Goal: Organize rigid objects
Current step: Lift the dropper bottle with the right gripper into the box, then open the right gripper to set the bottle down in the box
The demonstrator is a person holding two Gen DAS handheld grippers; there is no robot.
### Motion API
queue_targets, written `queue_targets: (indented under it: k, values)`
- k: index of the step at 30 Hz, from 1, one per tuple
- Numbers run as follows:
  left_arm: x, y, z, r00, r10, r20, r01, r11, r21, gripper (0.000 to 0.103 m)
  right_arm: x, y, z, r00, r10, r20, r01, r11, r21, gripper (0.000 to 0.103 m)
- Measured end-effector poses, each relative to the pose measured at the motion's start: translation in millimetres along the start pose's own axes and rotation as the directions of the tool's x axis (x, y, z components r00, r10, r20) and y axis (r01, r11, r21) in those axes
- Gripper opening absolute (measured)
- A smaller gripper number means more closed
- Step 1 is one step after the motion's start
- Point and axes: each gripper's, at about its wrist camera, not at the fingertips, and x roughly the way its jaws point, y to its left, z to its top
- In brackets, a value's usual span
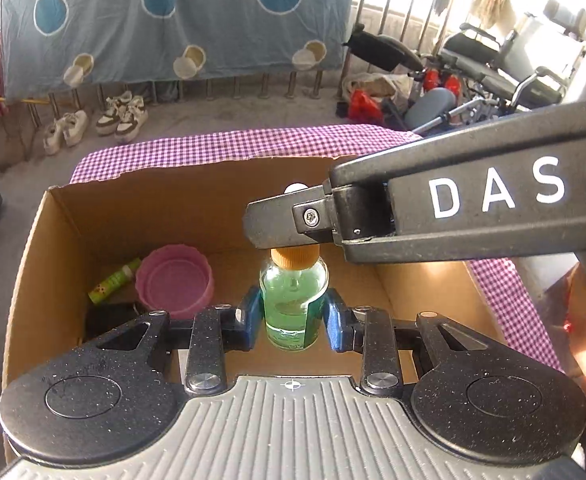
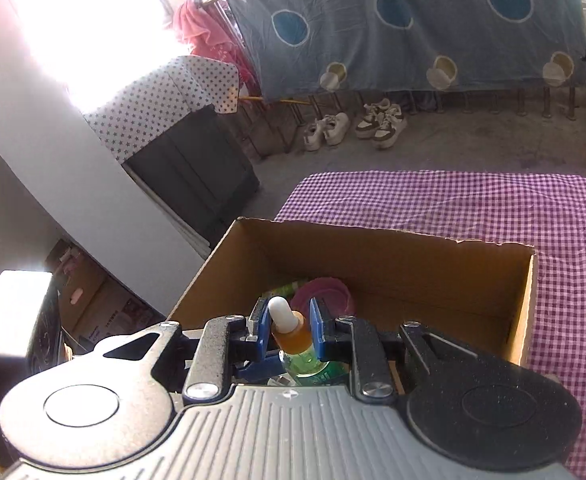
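A small glass dropper bottle [image 1: 294, 300] with green liquid, an orange collar and a white bulb stands upright over the cardboard box [image 1: 197, 204]. My left gripper [image 1: 293, 312] is shut on the bottle's body with its blue pads. My right gripper [image 2: 289, 320] comes in from the right in the left wrist view [image 1: 277, 220] and is shut on the bottle's orange collar [image 2: 293, 332] just under the white bulb [image 2: 280, 312]. The box also shows in the right wrist view [image 2: 393, 268].
Inside the box lie a pink ribbed bowl [image 1: 175, 280], a green tube [image 1: 113, 280] and a dark object [image 1: 109, 316]. The box sits on a purple checked cloth [image 2: 473, 208]. Shoes [image 1: 93, 122], a wheelchair [image 1: 493, 72] and a blue hanging sheet stand beyond.
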Motion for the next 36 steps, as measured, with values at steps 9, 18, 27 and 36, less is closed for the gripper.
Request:
queue_targets:
  k: [9, 18, 27, 36]
  values:
    - [53.2, 24.7, 21.1, 0.990, -0.018, -0.142, 0.005, 0.996, -0.092, 0.032, 52.7, -36.3, 23.5, 0.996, -0.049, -0.070, 0.050, 0.999, 0.014, 0.022]
    - [55.8, 41.4, 18.8, 0.982, -0.064, -0.176, 0.030, 0.981, -0.193, 0.037, 59.8, -39.0, 24.0, 0.995, -0.093, -0.047, 0.092, 0.995, -0.036, 0.020]
    - [33.0, 29.7, 16.2, 0.995, -0.026, -0.100, 0.012, 0.991, -0.135, 0.049, 17.3, -37.5, 13.4, 0.998, -0.048, 0.030, 0.046, 0.998, 0.043, 0.020]
    - [1.5, 13.4, 13.4, 0.999, -0.009, -0.040, 0.005, 0.997, -0.083, 0.049, -46.0, -35.6, -15.5, 0.993, -0.040, 0.114, 0.025, 0.992, 0.127, 0.020]
